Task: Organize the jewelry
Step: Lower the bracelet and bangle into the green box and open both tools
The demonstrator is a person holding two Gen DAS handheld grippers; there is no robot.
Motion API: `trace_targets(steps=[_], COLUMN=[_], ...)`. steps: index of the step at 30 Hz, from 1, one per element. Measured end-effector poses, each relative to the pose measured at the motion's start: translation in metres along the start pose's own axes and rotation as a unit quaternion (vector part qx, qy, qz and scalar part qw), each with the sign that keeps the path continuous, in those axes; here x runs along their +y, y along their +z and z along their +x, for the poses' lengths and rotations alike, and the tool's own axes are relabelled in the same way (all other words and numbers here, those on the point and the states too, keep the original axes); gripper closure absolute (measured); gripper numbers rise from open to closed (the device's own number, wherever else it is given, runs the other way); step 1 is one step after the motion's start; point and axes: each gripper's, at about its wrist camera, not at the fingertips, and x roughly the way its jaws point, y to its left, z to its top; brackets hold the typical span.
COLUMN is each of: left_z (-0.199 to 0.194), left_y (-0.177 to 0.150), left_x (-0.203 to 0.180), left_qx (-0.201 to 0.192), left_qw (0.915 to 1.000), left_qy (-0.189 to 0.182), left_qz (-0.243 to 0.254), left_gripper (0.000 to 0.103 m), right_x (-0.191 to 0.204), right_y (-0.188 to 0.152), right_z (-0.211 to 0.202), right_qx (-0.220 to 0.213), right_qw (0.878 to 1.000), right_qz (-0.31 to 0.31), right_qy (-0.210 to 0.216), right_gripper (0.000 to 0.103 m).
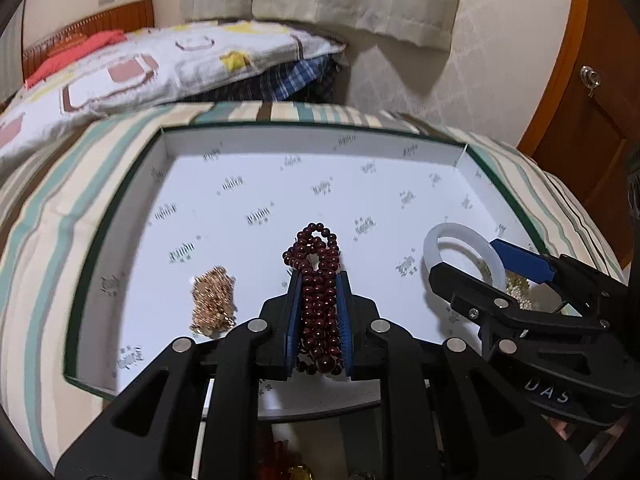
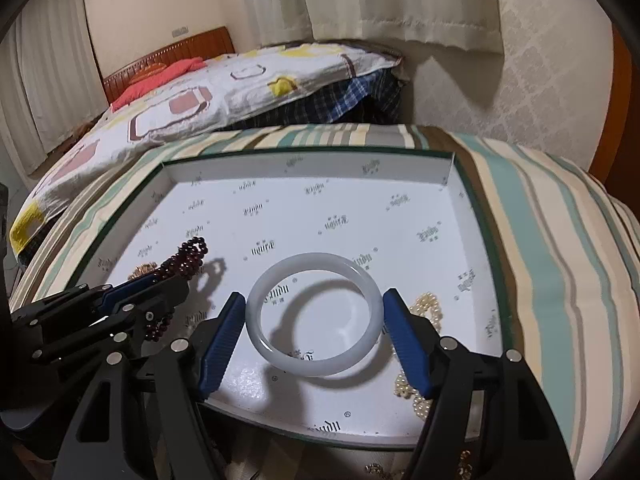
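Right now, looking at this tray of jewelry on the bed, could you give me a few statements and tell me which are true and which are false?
1. The left gripper is shut on the dark red bead strand. True.
2. The right gripper holds a black leather watch. False: the white translucent bangle sits between its blue pads.
3. A gold chain pile lies in the shallow white box. True.
4. The box sits on a bare wooden floor. False: it rests on a striped bedcover.
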Motion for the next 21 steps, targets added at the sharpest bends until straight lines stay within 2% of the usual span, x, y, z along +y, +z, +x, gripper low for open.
trace_targets(steps=[2, 10, 12, 17, 21], left_z=[0.004, 0.003, 0.002, 0.0, -0.005], left_y=[-0.001, -0.001, -0.001, -0.001, 0.0], left_x=[0.002, 0.003, 0.004, 0.012, 0.013], left_qx=[0.012, 0.011, 0.01, 0.005, -0.002], left_qw=[0.9999, 0.9999, 0.9999, 0.9997, 0.9995], left_qy=[-0.004, -0.01, -0.011, -0.01, -0.015], left_qz=[-0.006, -0.007, -0.008, -0.023, -0.028], left_gripper=[0.086, 0.078, 0.074, 0.053, 0.05], right_x=[-0.002, -0.004, -0.005, -0.009, -0.008], right_y=[-0.001, -0.002, -0.002, -0.001, 0.001], right_z=[0.004, 0.009, 0.008, 0.007, 0.002], right_qx=[0.008, 0.019, 0.019, 0.015, 0.003], right_qw=[1.0, 1.0, 1.0, 1.0, 1.0], right_qz=[-0.002, -0.004, -0.004, 0.003, 0.003], right_qy=[0.002, 0.002, 0.004, 0.009, 0.007], right_gripper=[0.034, 0.034, 0.034, 0.033, 0.033])
